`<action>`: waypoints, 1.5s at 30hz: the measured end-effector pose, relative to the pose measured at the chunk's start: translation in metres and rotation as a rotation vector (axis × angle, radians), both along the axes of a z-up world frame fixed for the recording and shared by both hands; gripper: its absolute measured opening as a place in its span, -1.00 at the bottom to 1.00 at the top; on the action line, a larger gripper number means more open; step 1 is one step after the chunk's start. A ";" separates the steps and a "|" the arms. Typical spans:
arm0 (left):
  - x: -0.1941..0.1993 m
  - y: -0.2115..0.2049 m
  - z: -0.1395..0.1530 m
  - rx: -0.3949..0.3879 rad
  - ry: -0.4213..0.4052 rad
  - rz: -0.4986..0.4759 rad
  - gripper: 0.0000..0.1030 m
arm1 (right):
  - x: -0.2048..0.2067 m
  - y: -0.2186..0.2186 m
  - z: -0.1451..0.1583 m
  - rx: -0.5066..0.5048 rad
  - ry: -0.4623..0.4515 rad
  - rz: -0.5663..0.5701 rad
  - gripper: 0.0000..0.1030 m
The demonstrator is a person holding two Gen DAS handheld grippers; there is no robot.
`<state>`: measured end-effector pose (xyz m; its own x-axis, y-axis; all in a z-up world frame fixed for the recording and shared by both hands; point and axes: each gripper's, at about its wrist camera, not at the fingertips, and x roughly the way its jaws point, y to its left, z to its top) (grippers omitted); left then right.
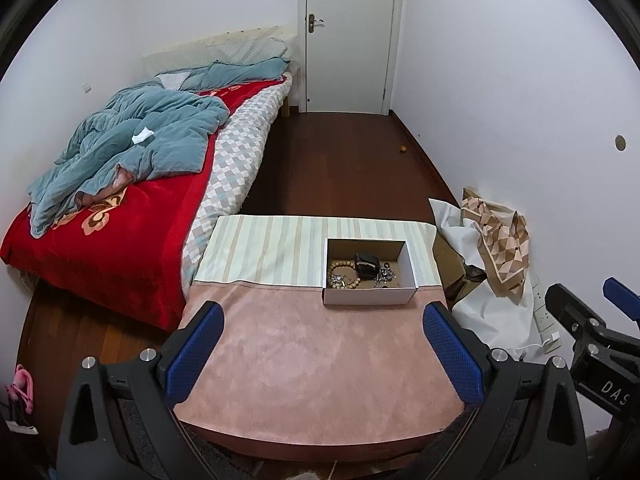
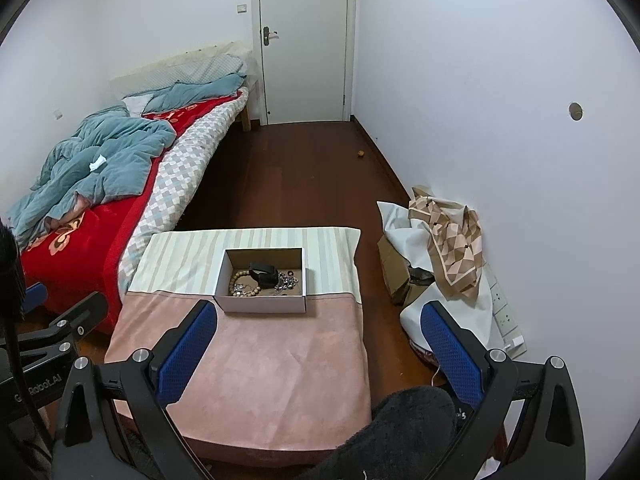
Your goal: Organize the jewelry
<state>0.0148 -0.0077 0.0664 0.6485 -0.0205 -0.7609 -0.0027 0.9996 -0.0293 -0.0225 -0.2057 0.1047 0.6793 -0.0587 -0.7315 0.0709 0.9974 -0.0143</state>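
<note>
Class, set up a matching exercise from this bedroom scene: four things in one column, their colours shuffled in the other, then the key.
Things:
1. quilt
2. bead bracelet
3. tool pads
4. door

Colours:
A. white
B. dark blue
C. grey-blue
D. light wooden tan

Pairs: 1-C, 2-D, 3-B, 4-A

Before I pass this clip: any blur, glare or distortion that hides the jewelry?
Left wrist view: sharp, evenly lit; fisheye bends the edges, dark corners; the box is clear, but its jewelry is too small to separate. Right wrist view: the same, the box wall shading the contents.
</note>
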 end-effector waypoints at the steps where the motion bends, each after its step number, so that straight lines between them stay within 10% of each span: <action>1: -0.001 0.001 0.000 0.000 0.003 0.002 1.00 | 0.000 0.000 0.000 0.000 -0.001 -0.003 1.00; 45: 0.095 -0.008 -0.048 0.037 0.182 0.052 1.00 | 0.128 -0.003 -0.069 -0.027 0.204 -0.001 1.00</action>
